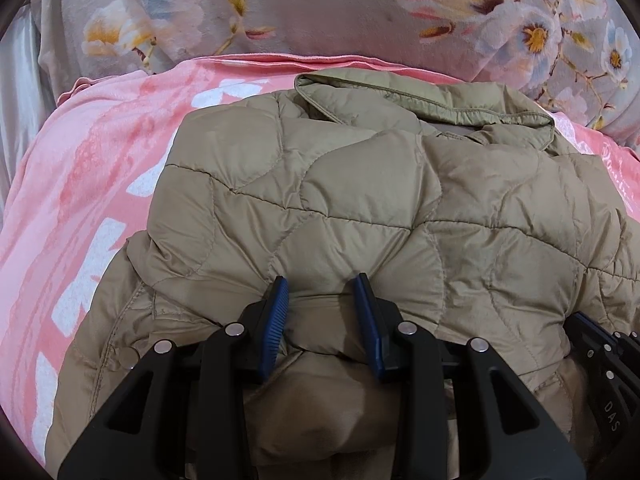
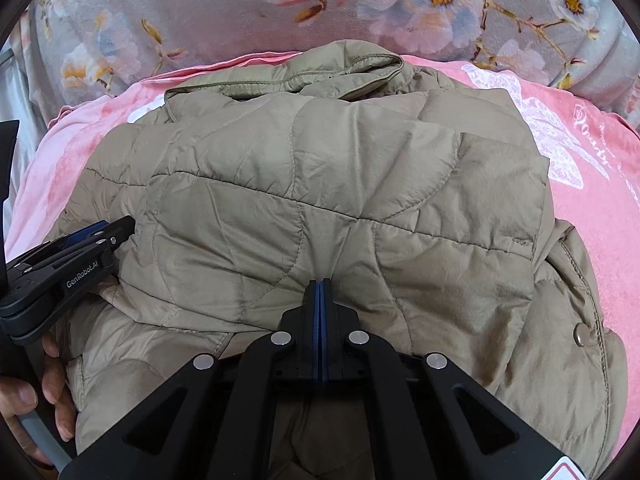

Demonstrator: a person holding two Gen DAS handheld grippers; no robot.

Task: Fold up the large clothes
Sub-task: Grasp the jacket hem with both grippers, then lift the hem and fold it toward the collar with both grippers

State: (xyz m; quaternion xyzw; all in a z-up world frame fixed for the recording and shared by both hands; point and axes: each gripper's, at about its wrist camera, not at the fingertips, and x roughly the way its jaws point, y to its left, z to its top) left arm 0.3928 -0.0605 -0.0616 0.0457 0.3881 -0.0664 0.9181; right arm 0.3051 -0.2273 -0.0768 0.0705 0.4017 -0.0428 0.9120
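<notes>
A khaki quilted jacket [image 1: 360, 200] lies on a pink blanket [image 1: 80, 184], collar [image 1: 432, 100] at the far side. Its near part is doubled over the body. My left gripper [image 1: 322, 294] has its blue pads [image 1: 278, 308] pressed on a thick bulge of the jacket's near fold. In the right wrist view the jacket [image 2: 340, 184] fills the middle. My right gripper [image 2: 320, 283] is shut with its pads together, and creases in the fabric run out from its tips. The left gripper [image 2: 120, 228] shows at the left edge there, and the right gripper's body [image 1: 600, 356] at the left view's right edge.
A grey floral bedcover [image 1: 320, 8] rises behind the pink blanket [image 2: 592, 184]. A person's hand [image 2: 44, 396] holds the left gripper's handle at the lower left. A metal snap [image 2: 581, 336] sits on the jacket's right edge. Pale sheet [image 1: 16, 80] shows far left.
</notes>
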